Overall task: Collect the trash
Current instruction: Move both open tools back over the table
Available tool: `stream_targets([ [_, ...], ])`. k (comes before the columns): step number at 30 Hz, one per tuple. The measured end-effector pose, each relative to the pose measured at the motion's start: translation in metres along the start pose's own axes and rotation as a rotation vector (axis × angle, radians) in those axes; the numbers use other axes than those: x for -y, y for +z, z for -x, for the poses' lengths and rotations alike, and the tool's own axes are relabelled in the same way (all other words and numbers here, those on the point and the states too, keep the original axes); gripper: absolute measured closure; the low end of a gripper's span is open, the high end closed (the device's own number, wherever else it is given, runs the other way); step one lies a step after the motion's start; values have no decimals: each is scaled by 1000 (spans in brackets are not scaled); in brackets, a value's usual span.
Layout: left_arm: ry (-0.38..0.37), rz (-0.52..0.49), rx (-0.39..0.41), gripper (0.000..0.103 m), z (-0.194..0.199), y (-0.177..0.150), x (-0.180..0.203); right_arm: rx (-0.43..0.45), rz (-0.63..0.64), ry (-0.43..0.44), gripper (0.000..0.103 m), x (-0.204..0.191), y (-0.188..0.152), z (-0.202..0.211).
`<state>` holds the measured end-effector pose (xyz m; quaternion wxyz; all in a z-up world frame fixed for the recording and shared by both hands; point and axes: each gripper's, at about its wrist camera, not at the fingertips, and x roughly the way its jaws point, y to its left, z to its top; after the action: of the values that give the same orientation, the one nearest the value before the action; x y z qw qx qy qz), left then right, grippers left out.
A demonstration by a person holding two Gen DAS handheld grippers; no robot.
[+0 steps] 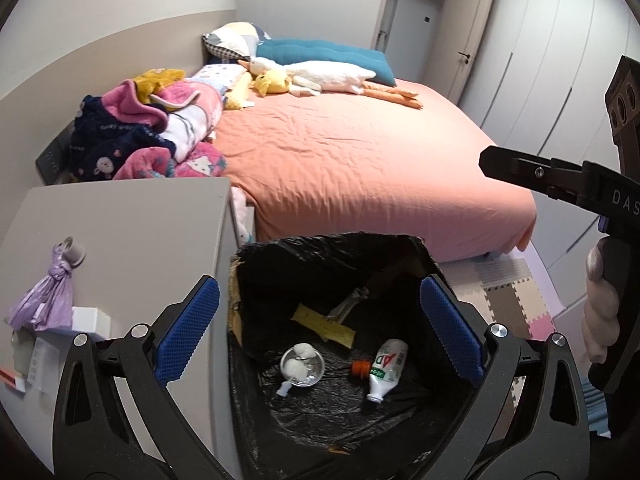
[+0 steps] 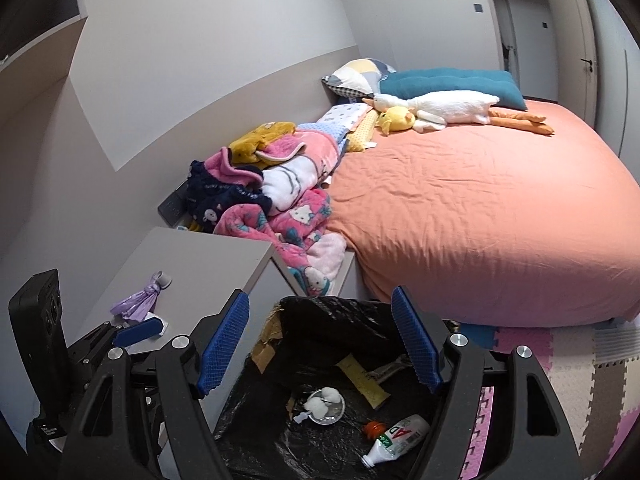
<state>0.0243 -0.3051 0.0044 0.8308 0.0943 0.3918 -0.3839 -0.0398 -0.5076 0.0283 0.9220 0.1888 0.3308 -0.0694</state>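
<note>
Inside the black-lined cardboard trash box point(image 1: 256, 276) lay one white plastic bottle point(image 1: 386, 368), one round foil cup point(image 1: 301, 364) and one yellow paper strip point(image 1: 324, 326); above it, the left gripper point(image 1: 320, 328) and right gripper point(image 2: 320, 344) both gaped wide, empty.

Lighting: even, soft indoor light, moderately bright. Shadows: faint on the bed point(image 1: 360, 152); deep inside the black bin liner point(image 1: 320, 264). Glare: small highlights on the liner. Distortion: strong fisheye bending, dark vignetted corners. Focus: mostly sharp.
</note>
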Motion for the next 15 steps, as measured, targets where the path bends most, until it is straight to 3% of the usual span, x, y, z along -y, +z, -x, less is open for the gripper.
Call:
stream_targets([
  [15, 100, 107, 9, 6, 25, -22, -51, -58, 89, 99, 29, -57, -3, -30],
])
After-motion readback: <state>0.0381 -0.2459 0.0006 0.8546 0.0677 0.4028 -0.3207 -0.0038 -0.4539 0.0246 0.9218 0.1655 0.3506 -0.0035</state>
